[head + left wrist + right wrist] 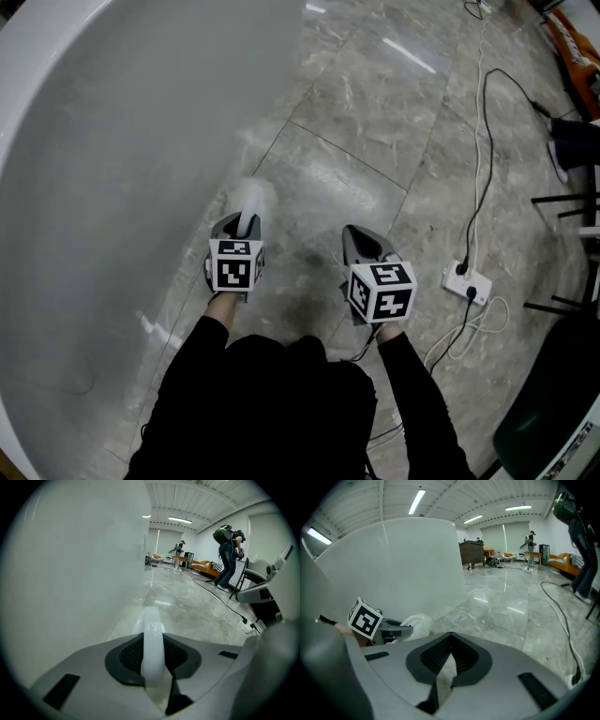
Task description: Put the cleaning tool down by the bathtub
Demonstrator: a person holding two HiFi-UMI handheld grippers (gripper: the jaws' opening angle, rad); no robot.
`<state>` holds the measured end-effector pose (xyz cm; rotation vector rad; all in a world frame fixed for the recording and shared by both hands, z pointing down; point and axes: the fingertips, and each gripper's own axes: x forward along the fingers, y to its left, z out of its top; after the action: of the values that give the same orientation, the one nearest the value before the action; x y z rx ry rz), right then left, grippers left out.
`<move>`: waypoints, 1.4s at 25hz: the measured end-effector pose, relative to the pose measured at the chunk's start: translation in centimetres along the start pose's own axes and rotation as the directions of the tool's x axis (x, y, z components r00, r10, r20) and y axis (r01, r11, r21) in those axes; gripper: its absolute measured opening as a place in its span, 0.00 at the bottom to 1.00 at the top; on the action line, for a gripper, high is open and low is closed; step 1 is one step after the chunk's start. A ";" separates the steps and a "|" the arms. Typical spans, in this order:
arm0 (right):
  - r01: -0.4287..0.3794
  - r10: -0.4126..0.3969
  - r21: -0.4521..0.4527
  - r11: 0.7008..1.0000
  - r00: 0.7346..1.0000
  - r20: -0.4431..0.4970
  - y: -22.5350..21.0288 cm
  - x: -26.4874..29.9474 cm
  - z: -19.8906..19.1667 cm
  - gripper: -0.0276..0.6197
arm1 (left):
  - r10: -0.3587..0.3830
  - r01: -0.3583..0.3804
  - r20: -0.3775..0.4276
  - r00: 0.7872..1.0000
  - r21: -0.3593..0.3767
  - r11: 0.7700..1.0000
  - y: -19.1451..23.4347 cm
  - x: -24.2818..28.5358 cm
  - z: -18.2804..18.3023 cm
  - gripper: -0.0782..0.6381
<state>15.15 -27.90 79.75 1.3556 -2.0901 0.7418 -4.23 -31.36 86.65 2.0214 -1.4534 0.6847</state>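
Head view looks steeply down on a person in black sleeves (246, 403) who holds the left tool (241, 221) and the right tool (364, 246) low over a grey marbled floor (375, 131). Both point forward and down. The white bathtub (103, 187) fills the left of that view, and its curved outer wall passes just beside the left tool.

The left tool is closed on a white scrubber (253, 199) – the left gripper view shows a smooth white handle upright between the jaws, with the dark pads pressed against it from both sides. The scrubber's soft, blurred white head sticks out past the tips, over the floor right beside the tub wall. I cannot tell whether it touches the floor. From the right gripper view the same head shows as a pale lump in front of the left tool's marker cube (364, 617), close to the foot of the tub.

The right tool has nothing in it. Its jaws meet at the tips, and only a thin wedge of floor shows through behind them. It hangs over bare floor to the right of the left tool, apart from it and from the scrubber.

Further right a white power strip (466, 283) lies on the floor – a black cable (486, 141) runs away from it toward the top of the head view. Two other people (228, 557) stand far back in the room.
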 end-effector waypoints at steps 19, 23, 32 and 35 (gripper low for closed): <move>-0.001 0.002 0.022 1.000 1.000 -0.030 -0.8 1.3 -2.7 0.04 | 0.009 -0.009 -0.020 1.000 0.030 1.000 -0.2 5.2 -1.3 0.24; 0.001 0.000 0.027 1.000 0.999 -0.032 -0.8 1.4 -2.8 0.04 | 0.011 -0.009 -0.022 1.000 0.049 0.999 -0.1 5.6 -1.3 0.24; -0.002 0.003 0.012 1.000 1.000 -0.027 -0.2 1.0 -2.3 0.04 | -0.014 0.014 -0.014 1.000 0.009 1.000 -0.5 4.6 -0.6 0.28; 0.005 -0.005 0.007 1.000 1.000 -0.020 -0.2 0.8 -1.9 0.04 | -0.035 0.035 -0.004 0.999 0.003 0.999 -0.7 4.0 -0.3 0.30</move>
<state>15.29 -27.12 81.69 1.3518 -2.0695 0.7586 -2.46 -33.66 89.54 2.0415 -1.4125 0.6763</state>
